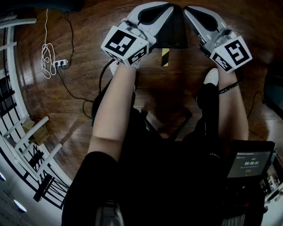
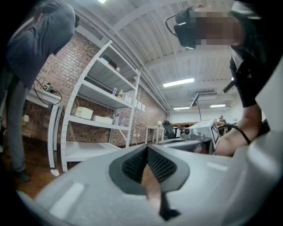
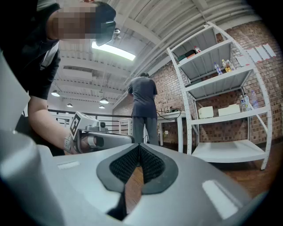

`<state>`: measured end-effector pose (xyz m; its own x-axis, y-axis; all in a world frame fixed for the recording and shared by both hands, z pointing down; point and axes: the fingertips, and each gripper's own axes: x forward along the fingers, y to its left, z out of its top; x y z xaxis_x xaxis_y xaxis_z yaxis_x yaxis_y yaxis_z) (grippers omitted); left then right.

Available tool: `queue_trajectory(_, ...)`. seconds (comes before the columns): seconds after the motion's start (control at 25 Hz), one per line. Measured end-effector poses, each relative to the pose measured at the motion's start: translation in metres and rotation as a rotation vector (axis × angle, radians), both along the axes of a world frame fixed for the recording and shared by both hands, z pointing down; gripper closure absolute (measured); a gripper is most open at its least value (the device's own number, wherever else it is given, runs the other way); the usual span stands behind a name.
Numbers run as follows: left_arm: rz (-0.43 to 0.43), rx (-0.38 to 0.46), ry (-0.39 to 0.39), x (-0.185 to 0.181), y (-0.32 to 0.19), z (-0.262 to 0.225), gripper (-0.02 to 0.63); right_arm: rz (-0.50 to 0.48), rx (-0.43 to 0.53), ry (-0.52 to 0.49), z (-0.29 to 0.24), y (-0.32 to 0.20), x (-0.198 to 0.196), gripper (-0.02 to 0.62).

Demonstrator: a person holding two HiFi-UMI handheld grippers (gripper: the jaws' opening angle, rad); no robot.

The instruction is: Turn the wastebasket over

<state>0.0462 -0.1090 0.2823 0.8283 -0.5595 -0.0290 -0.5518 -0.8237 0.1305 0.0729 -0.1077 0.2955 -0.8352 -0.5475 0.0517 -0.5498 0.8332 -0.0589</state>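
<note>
Left gripper (image 1: pixel 164 10) and right gripper (image 1: pixel 192 13), jaws together and empty, flank a dark boxy wastebasket (image 1: pixel 174 34) (apparently) lying directly ahead between their tips, equally near both.

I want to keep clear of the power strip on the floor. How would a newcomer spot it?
Start at the wooden floor at the head view's upper left. A bundled white cord lies there; the power strip sits just right of its lower end, a small white block, the only thing there with a black cable running off it.
</note>
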Motion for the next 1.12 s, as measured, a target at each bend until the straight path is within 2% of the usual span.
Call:
queue_trajectory(0.2,0.012,-0.003,-0.004,-0.003,-0.007,-0.001,0.604,0.006,0.003,-0.002,-0.004,-0.009,-0.005,0.584)
queue_trajectory(0.44,0.014,0.005,-0.006,0.004,-0.06,-0.006,0.604,0.006,-0.006,0.012,0.001,-0.063,0.0,0.584)
queue_trajectory(0.68,0.016,-0.012,-0.008,0.0,-0.064,-0.002,0.604,0.025,-0.02,0.009,0.003,-0.071,0.0,0.584)
queue_trajectory(1.04,0.021,-0.025,-0.05,-0.01,-0.07,0.011,0.604,0.039,-0.037,0.149,0.038,-0.075,0.006,0.584)
queue_trajectory(1.12,0.012,-0.029,-0.056,-0.016,-0.071,0.01,0.604,0.065,-0.069,0.141,0.046,-0.073,0.005,0.584)
